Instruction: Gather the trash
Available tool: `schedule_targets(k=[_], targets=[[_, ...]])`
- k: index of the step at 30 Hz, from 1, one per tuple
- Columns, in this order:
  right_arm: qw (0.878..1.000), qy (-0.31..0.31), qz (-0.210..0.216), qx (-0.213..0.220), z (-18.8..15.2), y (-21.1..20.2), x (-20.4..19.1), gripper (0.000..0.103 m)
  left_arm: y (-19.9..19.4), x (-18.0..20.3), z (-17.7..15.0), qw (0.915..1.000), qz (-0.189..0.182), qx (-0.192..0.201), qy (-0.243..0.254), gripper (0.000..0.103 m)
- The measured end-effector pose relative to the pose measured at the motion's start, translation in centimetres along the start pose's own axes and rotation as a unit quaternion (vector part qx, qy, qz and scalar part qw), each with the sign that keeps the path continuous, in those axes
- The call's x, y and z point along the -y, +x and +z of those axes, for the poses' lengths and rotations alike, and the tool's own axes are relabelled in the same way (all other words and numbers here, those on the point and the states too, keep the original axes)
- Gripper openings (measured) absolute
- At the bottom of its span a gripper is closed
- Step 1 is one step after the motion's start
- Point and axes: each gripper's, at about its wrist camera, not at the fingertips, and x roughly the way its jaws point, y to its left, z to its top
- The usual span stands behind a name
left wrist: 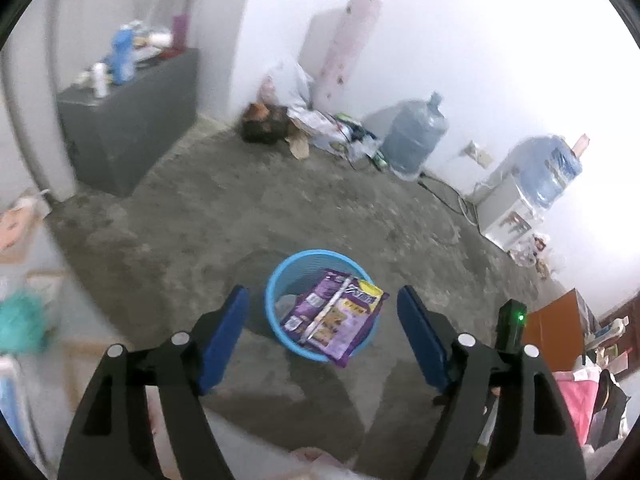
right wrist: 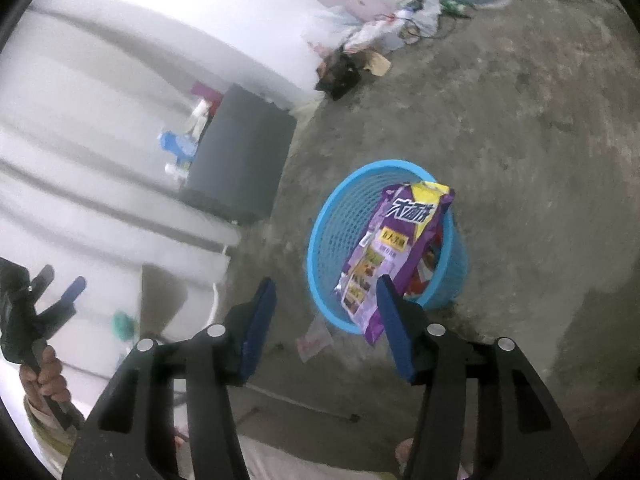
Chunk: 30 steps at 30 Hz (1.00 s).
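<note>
Blue plastic mesh forms the basket (left wrist: 280, 280) that stands on the grey concrete floor (left wrist: 240, 200), seen from the left wrist between and beyond the two blue pads of the left tongs (left wrist: 323, 334). The tongs stand wide open with nothing between them. A purple snack bag (left wrist: 334, 314) with a yellow top corner lies inside the basket, its lower end sticking out over the near rim. Behind, along the white wall, are a dark grey cabinet (left wrist: 132, 128) with bottles on top, a heap of bags and paper (left wrist: 312, 120), and two large water jugs (left wrist: 416, 136).

From the right wrist, the same basket (right wrist: 344, 216) sits on the floor (right wrist: 520, 120), tilted in this view, with the purple snack bag (right wrist: 394, 248) leaning up against its far-right wall and hanging over the near rim. The right tongs (right wrist: 326, 322) are open and empty; the right pad is just in front of the bag's lower edge, and I cannot tell whether they touch. A small scrap of wrapper (right wrist: 314, 340) lies on the floor just beside the basket. At the left edge, a person's hand (right wrist: 46, 380) grips the handle of the left tongs (right wrist: 64, 284), whose pads are apart.
</note>
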Motion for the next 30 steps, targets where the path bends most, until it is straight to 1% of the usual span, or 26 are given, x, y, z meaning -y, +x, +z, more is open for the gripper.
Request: schedule_targets(k=[3,7,8,9,11,13,15,16,17,19,20,21,22,23,24,25,27,29,30], targets=[[0.999,-0.044,-0.009,-0.003,-1.0,-0.2,-1.9,0.054,-4.2,-1.7,-2.3,0.9996,0.013,0.024,-0.01,0.078],[0.995,-0.094,-0.006,-0.016,-2.5,0.7,-3.7,0.056,-8.9,-4.1,-5.7,0.9966,0.054,0.052,-0.035,0.081],[0.993,-0.112,-0.005,-0.026,-3.2,1.5,-4.2,0.056,-9.8,-4.8,-6.4,0.9957,0.06,0.056,-0.043,0.081],[0.992,-0.124,-0.007,-0.035,-3.7,2.1,-4.6,0.056,-10.9,-5.5,-7.2,0.9936,0.073,0.061,-0.06,0.081],[0.986,-0.155,-0.009,-0.059,-5.1,4.0,-5.5,0.056,-12.3,-6.6,-8.2,0.9897,0.088,0.071,-0.088,0.082],[0.979,-0.179,-0.015,-0.093,-6.6,6.4,-6.2,0.056,-13.4,-7.6,-8.9,0.9856,0.104,0.077,-0.109,0.082],[0.971,-0.193,-0.007,-0.139,-8.5,9.7,-6.9,0.056,-14.6,-8.2,-9.4,0.9809,0.122,0.085,-0.125,0.082],[0.968,-0.197,0.001,-0.153,-9.0,10.9,-7.2,0.056,-15.4,-8.6,-9.7,0.9781,0.131,0.091,-0.134,0.082],[0.964,-0.203,0.007,-0.173,-9.9,12.9,-7.6,0.056,-15.9,-8.7,-10.0,0.9767,0.134,0.096,-0.138,0.082],[0.955,-0.215,-0.002,-0.207,-11.2,16.7,-8.1,0.056,-17.5,-9.0,-10.4,0.9738,0.143,0.106,-0.142,0.083],[0.949,-0.217,-0.008,-0.227,-11.8,19.7,-8.2,0.056,-17.9,-8.8,-10.4,0.9732,0.146,0.11,-0.14,0.085],[0.947,-0.217,-0.011,-0.238,-12.1,21.4,-8.3,0.056,-18.7,-8.8,-10.5,0.9722,0.151,0.117,-0.136,0.087],[0.943,-0.218,-0.013,-0.251,-12.4,23.4,-8.4,0.056,-19.3,-8.8,-10.6,0.9713,0.156,0.123,-0.131,0.092],[0.938,-0.221,-0.024,-0.265,-12.8,26.6,-8.5,0.056,-19.9,-8.9,-10.8,0.9708,0.159,0.128,-0.126,0.096],[0.935,-0.228,-0.033,-0.268,-13.2,28.1,-8.6,0.057,-20.2,-8.9,-11.0,0.9703,0.163,0.131,-0.121,0.097],[0.931,-0.238,-0.042,-0.274,-13.6,30.1,-8.8,0.061,-20.8,-9.0,-11.2,0.969,0.174,0.136,-0.112,0.098],[0.921,-0.243,-0.055,-0.299,-14.2,35.3,-8.8,0.062,-21.3,-9.5,-11.6,0.9675,0.188,0.137,-0.099,0.098],[0.917,-0.24,-0.063,-0.311,-14.4,39.6,-8.7,0.067,-21.6,-10.2,-12.0,0.9662,0.197,0.138,-0.092,0.098],[0.916,-0.24,-0.068,-0.313,-14.5,41.1,-8.5,0.069,-21.7,-10.7,-12.2,0.9656,0.203,0.136,-0.09,0.098]])
